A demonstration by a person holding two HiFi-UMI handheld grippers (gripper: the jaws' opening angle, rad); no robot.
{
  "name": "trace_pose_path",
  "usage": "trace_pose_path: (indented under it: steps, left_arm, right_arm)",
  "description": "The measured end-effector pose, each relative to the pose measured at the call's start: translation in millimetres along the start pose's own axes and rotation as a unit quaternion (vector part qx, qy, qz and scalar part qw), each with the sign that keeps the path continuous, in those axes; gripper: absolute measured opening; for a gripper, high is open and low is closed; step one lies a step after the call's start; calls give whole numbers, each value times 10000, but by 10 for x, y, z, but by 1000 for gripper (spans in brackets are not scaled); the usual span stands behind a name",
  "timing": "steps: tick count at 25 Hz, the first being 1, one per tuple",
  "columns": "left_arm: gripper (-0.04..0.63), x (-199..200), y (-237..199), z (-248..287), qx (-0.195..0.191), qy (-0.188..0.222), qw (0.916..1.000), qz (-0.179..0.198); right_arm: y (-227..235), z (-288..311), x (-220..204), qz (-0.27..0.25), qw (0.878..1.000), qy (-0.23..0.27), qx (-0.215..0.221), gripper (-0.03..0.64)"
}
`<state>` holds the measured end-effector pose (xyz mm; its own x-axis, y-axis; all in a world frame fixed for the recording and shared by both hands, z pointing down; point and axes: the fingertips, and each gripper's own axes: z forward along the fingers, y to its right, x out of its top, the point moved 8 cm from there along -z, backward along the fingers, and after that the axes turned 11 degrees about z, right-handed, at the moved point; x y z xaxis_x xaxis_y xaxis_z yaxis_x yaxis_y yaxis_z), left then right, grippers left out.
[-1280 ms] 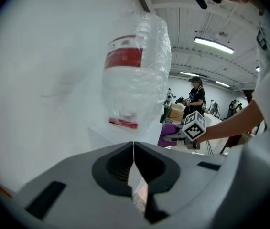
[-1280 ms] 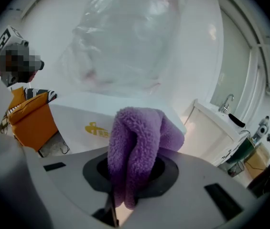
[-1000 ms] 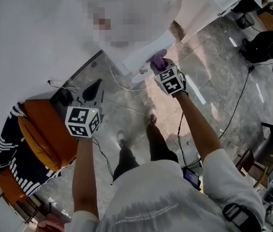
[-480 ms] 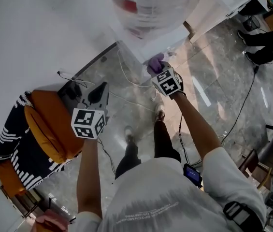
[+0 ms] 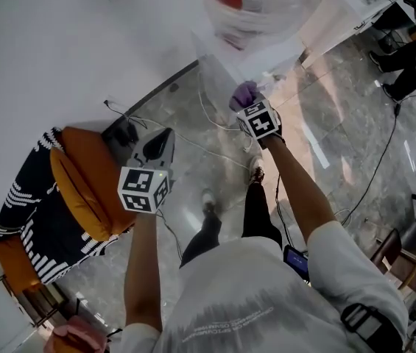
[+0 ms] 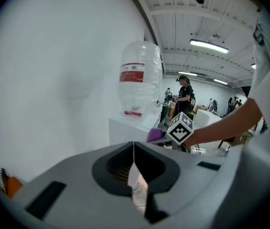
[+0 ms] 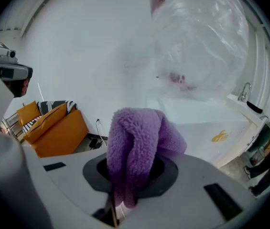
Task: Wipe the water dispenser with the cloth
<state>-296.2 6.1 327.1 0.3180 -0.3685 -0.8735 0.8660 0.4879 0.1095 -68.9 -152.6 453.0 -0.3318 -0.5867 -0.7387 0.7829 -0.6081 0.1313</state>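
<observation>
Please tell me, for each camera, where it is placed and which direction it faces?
Head view: on the person's head, looking steeply down at the white water dispenser; both arms and legs show.
Left gripper view: on the left gripper, jaws shut, facing the dispenser; the person's right arm shows.
Right gripper view: on the right gripper, close to the dispenser, jaws holding the purple fleece cloth.
Shared: all three show dispenser and cloth.
</observation>
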Motion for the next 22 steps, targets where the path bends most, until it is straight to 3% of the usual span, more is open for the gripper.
trace_pose_path:
  steps: [10, 17, 22]
  left_arm:
    - [17, -6, -44, -140, -355, 128, 9992, 130]
    - [17, 186, 352, 328, -1095, 197, 9931, 371]
    - [17, 294, 684, 728, -1398, 69, 9895, 365]
  right_arm:
    - [-453, -280, -90, 139, 9996, 150, -171, 63]
    - [-80, -913, -450, 635, 9949, 296, -729, 63]
    - [329, -1341, -754, 1127, 9865, 319, -1142, 63]
